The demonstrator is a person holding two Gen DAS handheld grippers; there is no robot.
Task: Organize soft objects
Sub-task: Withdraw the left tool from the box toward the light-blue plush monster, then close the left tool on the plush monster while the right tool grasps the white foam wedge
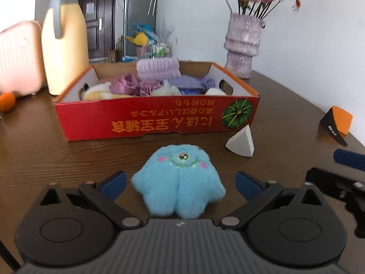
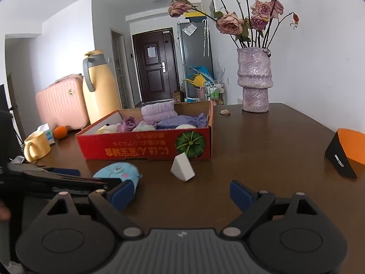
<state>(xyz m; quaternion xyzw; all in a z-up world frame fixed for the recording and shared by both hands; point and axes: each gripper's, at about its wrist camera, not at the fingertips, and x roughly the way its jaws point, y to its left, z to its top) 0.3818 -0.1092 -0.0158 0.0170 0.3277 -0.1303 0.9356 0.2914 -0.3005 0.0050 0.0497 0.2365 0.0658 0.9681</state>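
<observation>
1 red cardboard box [image 1: 157,116] stands on the brown table [image 1: 45,155], filled with soft things: a folded lilac towel [image 1: 158,68], purple satin cloth [image 1: 130,86], a violet knit piece [image 1: 189,83] and pale cream items [image 1: 100,92]. Before the box lies a blue plush toy [image 1: 180,182], between the spread fingers of the left gripper [image 1: 180,185], untouched. Nearby sits 1 white wedge sponge [image 2: 182,166]. The right gripper [image 2: 181,194] is wide apart, empty.

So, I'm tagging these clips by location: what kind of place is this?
Most likely a home: a wooden table near an entrance door, with a fridge and pink suitcase.
</observation>
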